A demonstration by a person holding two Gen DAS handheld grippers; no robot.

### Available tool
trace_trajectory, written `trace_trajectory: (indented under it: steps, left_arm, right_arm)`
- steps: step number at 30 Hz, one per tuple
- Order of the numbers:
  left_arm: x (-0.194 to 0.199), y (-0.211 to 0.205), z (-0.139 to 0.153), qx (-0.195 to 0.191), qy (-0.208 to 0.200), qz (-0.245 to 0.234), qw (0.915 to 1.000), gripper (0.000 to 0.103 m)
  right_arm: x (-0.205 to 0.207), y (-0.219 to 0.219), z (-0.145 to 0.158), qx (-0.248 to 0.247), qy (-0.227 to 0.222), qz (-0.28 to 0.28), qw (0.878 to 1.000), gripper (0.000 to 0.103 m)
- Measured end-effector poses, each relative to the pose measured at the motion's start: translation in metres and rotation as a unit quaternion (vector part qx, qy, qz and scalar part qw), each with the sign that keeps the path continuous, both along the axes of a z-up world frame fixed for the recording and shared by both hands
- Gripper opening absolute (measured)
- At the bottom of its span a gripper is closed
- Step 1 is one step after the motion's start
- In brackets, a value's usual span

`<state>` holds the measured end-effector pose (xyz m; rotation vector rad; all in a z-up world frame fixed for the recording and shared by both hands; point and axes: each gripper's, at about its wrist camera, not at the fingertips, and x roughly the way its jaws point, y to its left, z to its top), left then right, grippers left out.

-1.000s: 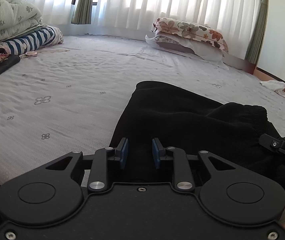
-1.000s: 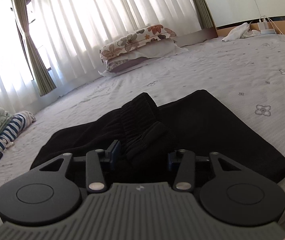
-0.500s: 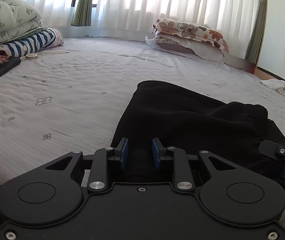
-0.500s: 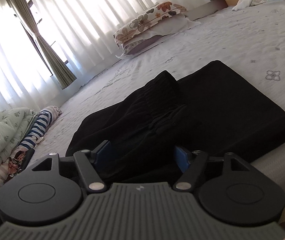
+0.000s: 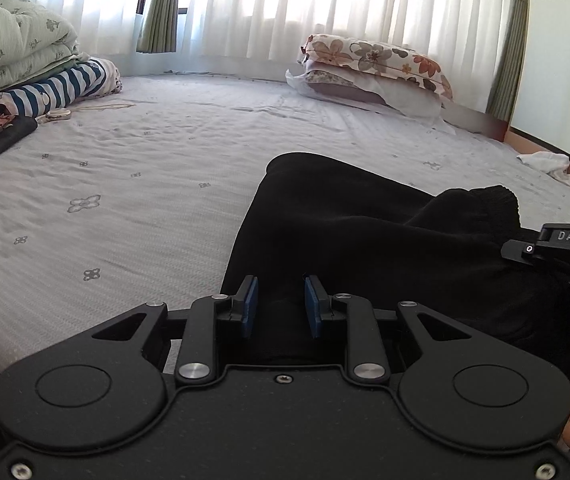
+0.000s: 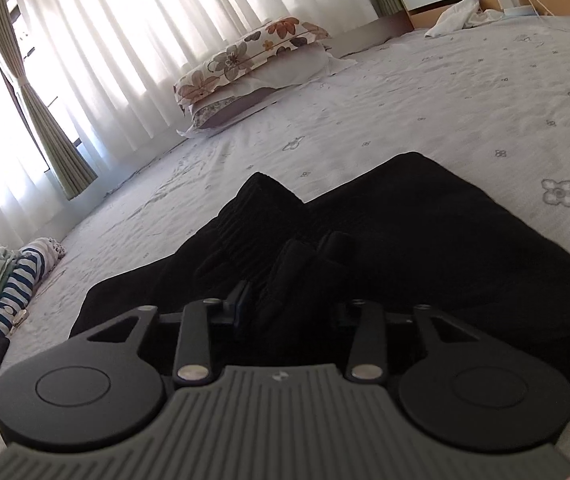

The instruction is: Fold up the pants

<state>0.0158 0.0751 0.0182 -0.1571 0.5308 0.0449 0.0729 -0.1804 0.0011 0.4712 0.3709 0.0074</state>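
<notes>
Black pants (image 5: 365,232) lie folded on the grey bedsheet (image 5: 125,184), with the bunched waistband (image 5: 481,208) at the right. My left gripper (image 5: 280,307) sits at the near left edge of the pants, its blue pads a small gap apart with black cloth between them. In the right wrist view the pants (image 6: 425,240) fill the middle and the ribbed waistband (image 6: 261,216) rises ahead. My right gripper (image 6: 289,308) has waistband cloth between its fingers; the right finger is hidden by cloth. The right gripper's body (image 5: 565,248) shows at the left view's right edge.
Flowered pillows (image 5: 373,68) lie at the far side by the curtains. Folded quilts and a striped blanket (image 5: 45,84) are stacked at the left. A white cloth (image 6: 461,16) and a charger lie at the far right corner. The mattress edge is just below the grippers.
The right gripper's view has tilted and shifted, and its fingers have drawn closer around the waistband cloth, which stands a little higher. The left gripper has hardly moved.
</notes>
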Motion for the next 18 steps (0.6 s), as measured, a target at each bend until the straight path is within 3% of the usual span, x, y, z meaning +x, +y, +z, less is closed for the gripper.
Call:
trace_trajectory:
  steps: [2, 6, 12, 18]
  left_arm:
    - [0.000, -0.001, 0.001, 0.001, 0.000, -0.002, 1.0000, 0.025]
    - [-0.005, -0.005, 0.011, 0.005, -0.009, -0.003, 0.9999, 0.030]
    - [-0.016, -0.025, 0.031, 0.021, -0.045, -0.041, 0.9979, 0.035]
    - [-0.014, -0.050, 0.023, 0.028, -0.031, -0.067, 0.9969, 0.035]
  right_arm:
    - [-0.008, -0.002, 0.002, -0.011, -0.010, 0.002, 1.000, 0.035]
    - [-0.024, 0.008, 0.006, -0.078, -0.032, 0.000, 0.996, 0.032]
    - [-0.050, 0.004, 0.016, -0.160, -0.071, -0.045, 0.983, 0.029]
    - [-0.057, -0.020, 0.008, -0.201, -0.060, -0.092, 0.973, 0.029]
